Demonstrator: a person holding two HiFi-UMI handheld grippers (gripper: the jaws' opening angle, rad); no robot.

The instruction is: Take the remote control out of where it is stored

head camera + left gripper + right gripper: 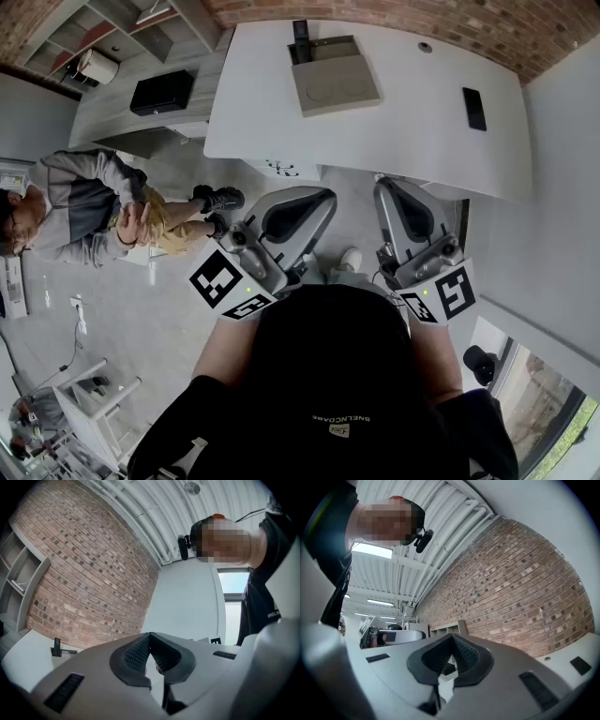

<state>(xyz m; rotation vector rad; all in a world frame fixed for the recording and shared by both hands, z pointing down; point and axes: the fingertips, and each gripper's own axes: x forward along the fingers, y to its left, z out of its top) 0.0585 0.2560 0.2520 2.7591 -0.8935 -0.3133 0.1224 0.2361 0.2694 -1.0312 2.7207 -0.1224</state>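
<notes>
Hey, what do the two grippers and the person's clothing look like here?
Both the left gripper and the right gripper have smooth, rounded light grey shells. Their jaws carry dark, finely ribbed pads set in a dark grey surround. Each bears a white cube with black square markers and a small green light. The person wears a black top with a small logo.

The desk [403, 141] lies bare between its near edge and the tan tray [335, 84]; a black phone [474, 108] lies right of the tray, the brick wall [394, 17] just behind.
</notes>
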